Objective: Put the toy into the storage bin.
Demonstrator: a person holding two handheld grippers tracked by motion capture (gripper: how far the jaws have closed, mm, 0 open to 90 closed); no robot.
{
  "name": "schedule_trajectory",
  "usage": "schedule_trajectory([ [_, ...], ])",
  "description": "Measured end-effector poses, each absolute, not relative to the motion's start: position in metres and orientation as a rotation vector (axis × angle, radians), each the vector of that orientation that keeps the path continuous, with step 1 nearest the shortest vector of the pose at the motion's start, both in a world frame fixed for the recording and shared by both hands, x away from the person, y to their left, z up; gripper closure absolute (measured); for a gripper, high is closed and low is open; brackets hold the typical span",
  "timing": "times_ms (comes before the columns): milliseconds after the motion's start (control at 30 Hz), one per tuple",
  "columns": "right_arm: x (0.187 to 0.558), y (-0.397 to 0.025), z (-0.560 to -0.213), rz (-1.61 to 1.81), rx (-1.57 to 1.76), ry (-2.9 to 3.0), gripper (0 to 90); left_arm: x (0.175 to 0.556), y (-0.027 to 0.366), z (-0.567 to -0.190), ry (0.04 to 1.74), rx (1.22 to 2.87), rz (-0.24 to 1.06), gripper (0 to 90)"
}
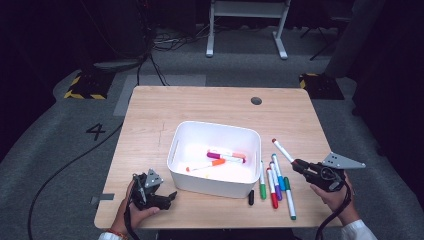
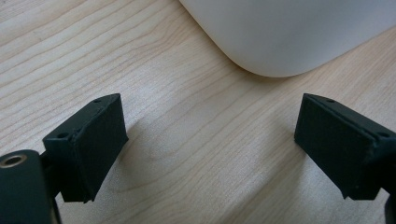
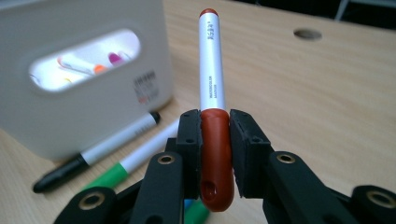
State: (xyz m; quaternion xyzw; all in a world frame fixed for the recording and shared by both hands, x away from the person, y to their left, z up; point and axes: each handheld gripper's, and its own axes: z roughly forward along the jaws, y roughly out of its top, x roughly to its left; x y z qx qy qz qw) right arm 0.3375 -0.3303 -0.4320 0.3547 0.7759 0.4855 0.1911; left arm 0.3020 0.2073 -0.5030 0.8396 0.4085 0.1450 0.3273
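The wooden table [image 1: 150, 115] carries a white plastic bin [image 1: 182, 135] near its centre. Inside the bin lie a purple-capped marker [image 1: 226, 158] and an orange-capped marker [image 1: 205, 166]. Just beside the bin's right wall, a row of markers rests on the table: green [image 1: 262, 181], red [image 1: 272, 188], blue [image 1: 278, 172] and a longer green one [image 1: 289, 198], with a black marker [image 1: 251, 197] at the bin's front corner. The right gripper [image 1: 299, 164], held above the table's right side, is clamped on the cap of a red-brown watercolor marker [image 3: 212, 84], whose barrel projects beyond the jaws. The left gripper [image 1: 170, 196] rests low by the bin's front-left corner, jaws spread wide and empty.
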Motion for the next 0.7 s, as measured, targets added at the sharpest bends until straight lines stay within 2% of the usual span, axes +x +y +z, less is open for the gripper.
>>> schedule_trajectory([
  [300, 0.346, -0.305, -0.380, 1.400, 0.818, 2.216, 75.5, 0.302, 0.207, -0.503, 1.070, 2.199, 0.379, 9.2],
  [700, 0.361, -0.238, -0.349, 1.380, 0.610, 2.362, 75.5, 0.302, 0.207, -0.503, 1.069, 2.199, 0.379, 9.2],
])
